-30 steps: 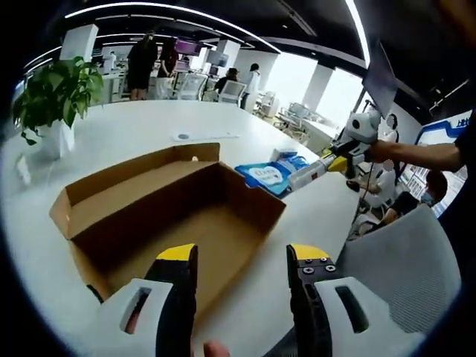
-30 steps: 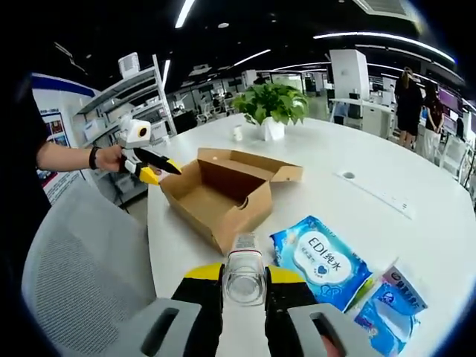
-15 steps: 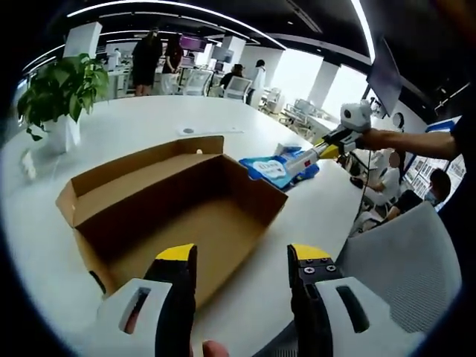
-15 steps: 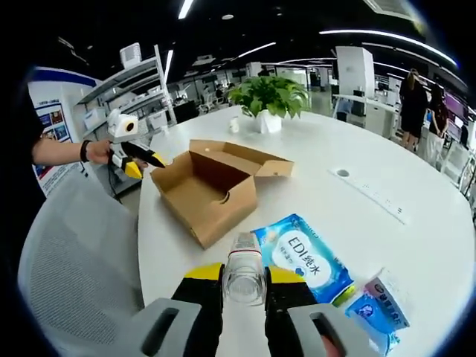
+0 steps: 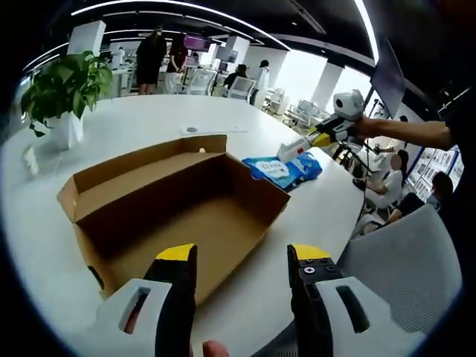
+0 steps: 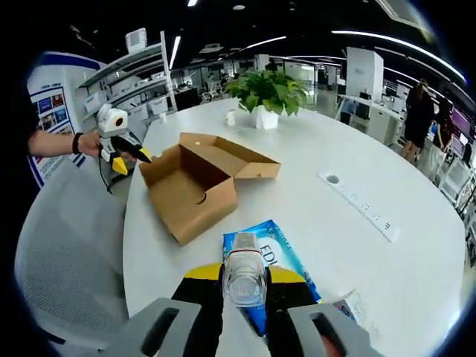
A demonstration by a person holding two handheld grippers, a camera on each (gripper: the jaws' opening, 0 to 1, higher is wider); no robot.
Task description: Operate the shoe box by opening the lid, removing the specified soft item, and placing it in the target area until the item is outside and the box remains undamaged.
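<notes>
- One shoe box (image 5: 175, 204): brown cardboard, open, its lid folded back on the far side in your left gripper view. It sits near the table's (image 5: 119, 123) rounded edge, the edge closest to your left hand. The inside floor that shows is bare cardboard.
- One left gripper (image 5: 242, 286): your two yellow-tipped jaws stand apart with nothing between them, just short of the box's near wall.
- One right gripper (image 6: 244, 286): your jaws are clamped on one clear plastic bottle (image 6: 244, 268), which points forward along them. The left gripper view shows this gripper (image 5: 301, 145) beyond the box's far right corner, raised above the packs.
- Two soft packs in all. One blue wipes pack (image 6: 277, 256) with white lettering lies on the table beneath the bottle's tip; in the left gripper view it lies just beside the box's right corner, outside the box (image 5: 274, 169). One smaller blue pack (image 6: 349, 309) lies near it, partly hidden behind your right jaw.
- One potted plant (image 6: 266, 93) in a white pot stands on the far side of the table, well apart from the box.
- One white power strip (image 6: 357, 204) lies flat on the table, to the right of the box in the right gripper view.
- One grey mesh chair (image 6: 63, 260) stands at the table's edge beside you.
- Several people (image 5: 152, 59) stand in the office behind the table; you cannot count them exactly.
</notes>
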